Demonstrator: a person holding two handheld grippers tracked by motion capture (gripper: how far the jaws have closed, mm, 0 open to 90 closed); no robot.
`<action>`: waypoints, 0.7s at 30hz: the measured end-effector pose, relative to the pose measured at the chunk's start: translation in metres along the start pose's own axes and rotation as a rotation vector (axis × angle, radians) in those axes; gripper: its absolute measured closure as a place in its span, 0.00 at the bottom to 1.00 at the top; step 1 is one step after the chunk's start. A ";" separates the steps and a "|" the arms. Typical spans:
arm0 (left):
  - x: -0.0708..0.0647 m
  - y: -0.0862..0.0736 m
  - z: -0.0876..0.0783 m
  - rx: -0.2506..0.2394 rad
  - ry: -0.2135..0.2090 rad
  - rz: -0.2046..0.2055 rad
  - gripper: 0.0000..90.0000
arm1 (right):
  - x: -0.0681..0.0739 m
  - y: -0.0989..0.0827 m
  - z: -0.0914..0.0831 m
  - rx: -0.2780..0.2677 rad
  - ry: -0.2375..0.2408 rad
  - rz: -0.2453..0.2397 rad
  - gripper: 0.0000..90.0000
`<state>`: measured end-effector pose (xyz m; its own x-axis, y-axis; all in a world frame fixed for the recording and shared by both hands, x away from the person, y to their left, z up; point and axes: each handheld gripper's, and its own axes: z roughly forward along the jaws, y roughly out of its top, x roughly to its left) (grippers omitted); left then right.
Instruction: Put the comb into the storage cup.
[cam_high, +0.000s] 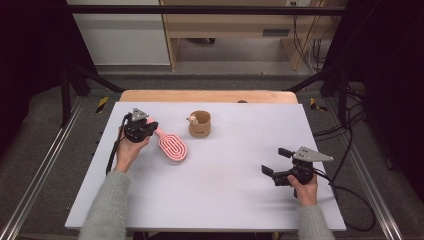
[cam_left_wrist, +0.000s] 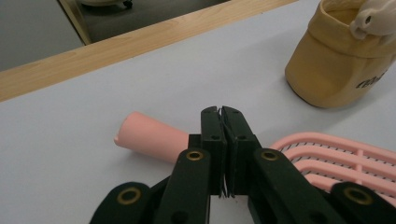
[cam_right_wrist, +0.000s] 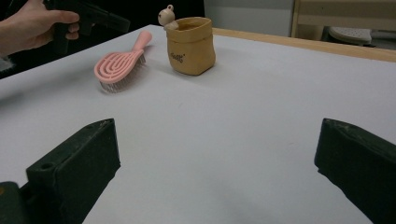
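The left gripper (cam_left_wrist: 222, 110) had its 2 jaws pressed flat together with nothing between them, poised just above the handle of the pink hairbrush (cam_high: 171, 144). That brush lay on the grey table (cam_high: 225, 200) left of centre, its handle pointing toward the far left, just beside a tan pouch (cam_high: 200, 124) with a small bear figure (cam_high: 191, 119) on its rim. The right gripper (cam_high: 276, 161) sat well apart near the right edge, jaws spread wide and empty
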<state>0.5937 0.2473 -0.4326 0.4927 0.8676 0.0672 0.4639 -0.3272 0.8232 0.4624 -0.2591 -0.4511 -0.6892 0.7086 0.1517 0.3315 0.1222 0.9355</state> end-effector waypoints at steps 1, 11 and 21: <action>0.000 0.000 0.000 0.000 0.000 0.000 0.99 | 0.000 0.000 0.000 0.000 0.000 0.000 0.00; 0.001 -0.002 0.016 0.010 0.004 -0.010 1.00 | 0.000 0.000 0.000 -0.001 0.001 0.001 0.00; 0.001 -0.007 0.027 0.011 0.012 0.010 0.99 | 0.000 0.000 0.000 -0.001 0.001 0.000 0.00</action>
<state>0.6111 0.2399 -0.4537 0.4887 0.8686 0.0818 0.4669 -0.3395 0.8165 0.4626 -0.2588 -0.4513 -0.6900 0.7077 0.1521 0.3310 0.1216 0.9358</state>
